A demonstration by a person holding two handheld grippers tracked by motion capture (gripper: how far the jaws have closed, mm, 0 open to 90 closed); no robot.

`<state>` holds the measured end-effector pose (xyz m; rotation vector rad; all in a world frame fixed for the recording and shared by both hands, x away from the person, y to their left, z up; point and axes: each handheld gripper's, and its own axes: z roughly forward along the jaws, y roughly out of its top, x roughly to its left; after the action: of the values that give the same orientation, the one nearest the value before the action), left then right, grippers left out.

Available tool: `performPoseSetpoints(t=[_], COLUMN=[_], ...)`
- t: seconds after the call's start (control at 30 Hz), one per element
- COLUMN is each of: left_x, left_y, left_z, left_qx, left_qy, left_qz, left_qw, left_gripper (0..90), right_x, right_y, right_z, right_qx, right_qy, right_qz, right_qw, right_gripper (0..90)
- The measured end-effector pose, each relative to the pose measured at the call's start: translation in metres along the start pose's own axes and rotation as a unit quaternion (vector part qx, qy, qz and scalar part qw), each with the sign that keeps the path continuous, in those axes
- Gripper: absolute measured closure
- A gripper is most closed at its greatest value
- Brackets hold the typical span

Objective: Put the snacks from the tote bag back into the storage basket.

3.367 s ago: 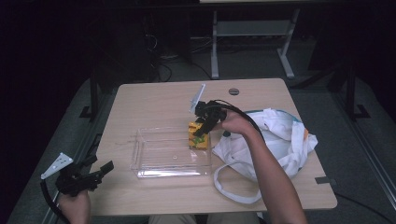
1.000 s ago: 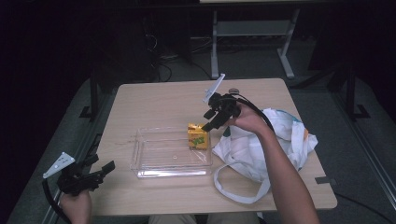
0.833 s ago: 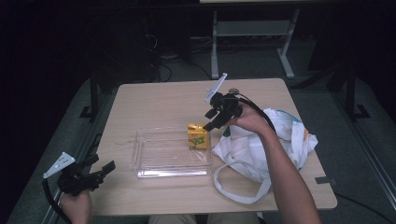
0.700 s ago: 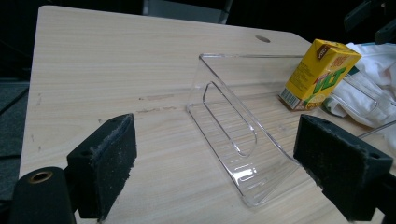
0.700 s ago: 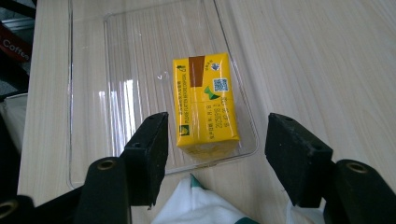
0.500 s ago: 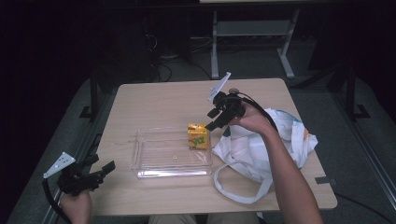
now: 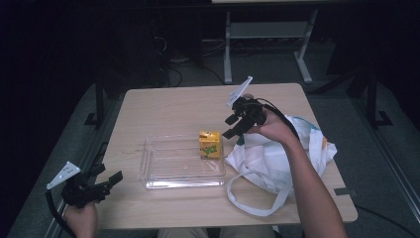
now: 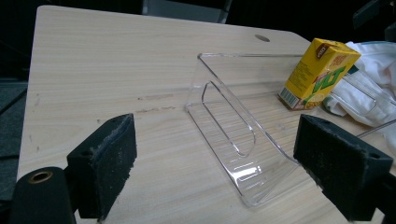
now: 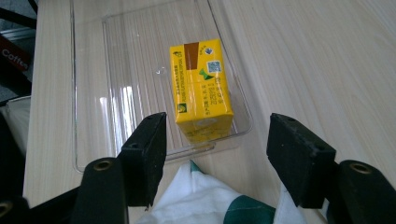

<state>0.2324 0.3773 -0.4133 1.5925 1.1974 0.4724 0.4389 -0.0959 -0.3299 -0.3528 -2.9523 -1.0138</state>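
The yellow juice carton (image 7: 210, 144) stands upright, long axis vertical, in the right end of the clear tray (image 7: 168, 171) on the tabletop (image 7: 168, 106). Right tongs (image 7: 233, 126) hover just above it, spread and empty. Left tongs (image 7: 110, 181) rest spread at the tabletop's near-left edge.

Left tongs (image 7: 106, 182): your left hand (image 7: 81, 218) holds them low at the near left corner of the tabletop (image 7: 163, 104), jaws spread wide with nothing between them.
Right tongs (image 7: 232, 126): your right hand (image 7: 270, 126) holds them raised above the tabletop, tilted downward, jaws parted and empty.
Right forearm (image 7: 309, 183): it reaches in from the bottom edge, angled up and leftward.
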Motion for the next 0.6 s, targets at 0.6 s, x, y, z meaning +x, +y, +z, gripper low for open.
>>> performPoseSetpoints(t=[0.6], left_x=[0.0], left_y=[0.0], left_z=[0.0], left_qx=[0.0], left_qy=[0.001], left_qz=[0.001], left_qw=[1.0], left_gripper=[12.7], right_x=[0.002], right_y=[-0.021], right_z=[-0.015], right_qx=[-0.008], right_qy=[-0.015], right_qz=[0.021], right_qw=[0.9996], right_gripper=[36.1])
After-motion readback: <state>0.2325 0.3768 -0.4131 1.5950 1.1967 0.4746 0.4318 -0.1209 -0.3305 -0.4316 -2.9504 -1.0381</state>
